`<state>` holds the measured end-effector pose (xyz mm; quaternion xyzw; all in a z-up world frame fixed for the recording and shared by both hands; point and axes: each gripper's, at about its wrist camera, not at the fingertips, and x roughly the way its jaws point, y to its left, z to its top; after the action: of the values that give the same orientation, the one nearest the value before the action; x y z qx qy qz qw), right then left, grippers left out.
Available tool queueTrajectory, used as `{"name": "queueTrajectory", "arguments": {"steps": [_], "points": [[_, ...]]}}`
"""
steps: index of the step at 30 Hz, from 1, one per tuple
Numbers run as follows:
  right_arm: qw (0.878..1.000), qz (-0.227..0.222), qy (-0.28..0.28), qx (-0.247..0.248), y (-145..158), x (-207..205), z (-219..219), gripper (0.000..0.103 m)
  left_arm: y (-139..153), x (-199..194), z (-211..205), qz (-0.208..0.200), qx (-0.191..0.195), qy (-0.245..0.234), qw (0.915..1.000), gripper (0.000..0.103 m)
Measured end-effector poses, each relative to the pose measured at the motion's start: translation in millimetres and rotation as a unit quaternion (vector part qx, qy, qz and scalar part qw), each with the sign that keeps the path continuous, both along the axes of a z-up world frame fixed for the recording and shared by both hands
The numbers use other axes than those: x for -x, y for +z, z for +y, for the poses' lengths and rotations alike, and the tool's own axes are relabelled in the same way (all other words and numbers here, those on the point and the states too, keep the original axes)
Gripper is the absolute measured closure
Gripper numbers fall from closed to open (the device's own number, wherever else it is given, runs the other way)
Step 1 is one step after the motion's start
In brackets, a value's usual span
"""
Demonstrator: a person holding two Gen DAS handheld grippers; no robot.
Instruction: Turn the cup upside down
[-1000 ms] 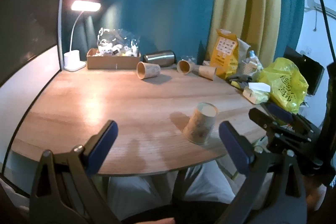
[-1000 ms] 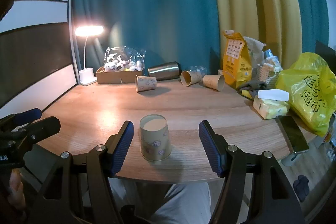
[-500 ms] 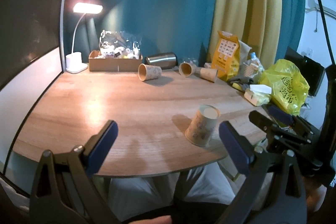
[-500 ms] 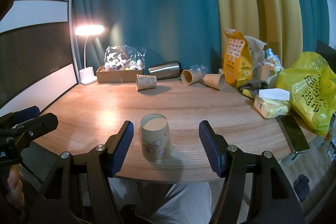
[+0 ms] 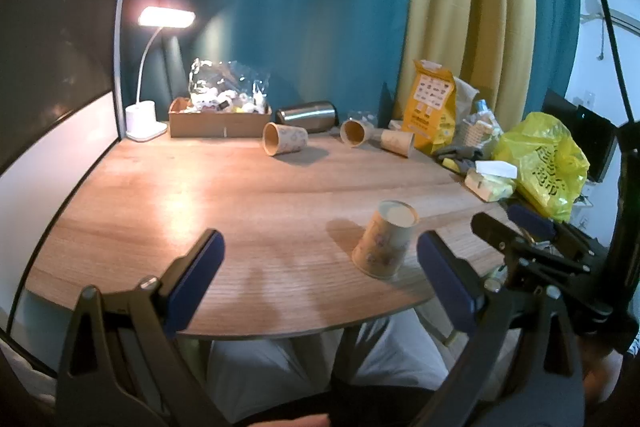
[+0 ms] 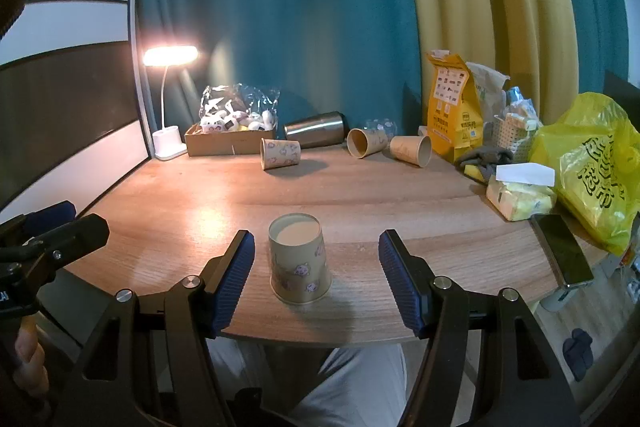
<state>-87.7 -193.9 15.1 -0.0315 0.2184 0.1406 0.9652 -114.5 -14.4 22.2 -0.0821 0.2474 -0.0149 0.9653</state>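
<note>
A lit desk lamp [image 6: 170,99] brightens the wooden table [image 6: 360,187] before teal and yellow curtains [image 6: 400,7], apparently indoors.

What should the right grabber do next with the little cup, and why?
Probably back away. The cup already stands upside down on the table, wide rim down, and the right gripper is open around it without touching, so the flip looks finished.

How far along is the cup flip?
Done: the near cup stands upside down on the table. In hand: nothing; the right gripper is open around it, the left gripper open beside it. Left: three cups lie sideways at the back.
</note>
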Motion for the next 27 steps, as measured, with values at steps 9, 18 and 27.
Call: {"name": "queueTrajectory", "arguments": {"steps": [9,18,27], "points": [[1.000,0.001,0.001,0.000,0.2,-0.3,-0.5,0.035,2.9,-3.7,5.8,0.002,0.004,0.001,1.0000,0.005],[1.000,0.001,0.001,0.001,0.4,-1.1,-1.4,0.035,3.2,-6.5,7.2,0.001,0.003,0.000,1.0000,0.005],[1.000,0.002,0.001,0.001,0.7,-1.5,-1.1,0.035,1.7,-3.4,3.6,0.000,0.003,-0.001,1.0000,0.005]]}}
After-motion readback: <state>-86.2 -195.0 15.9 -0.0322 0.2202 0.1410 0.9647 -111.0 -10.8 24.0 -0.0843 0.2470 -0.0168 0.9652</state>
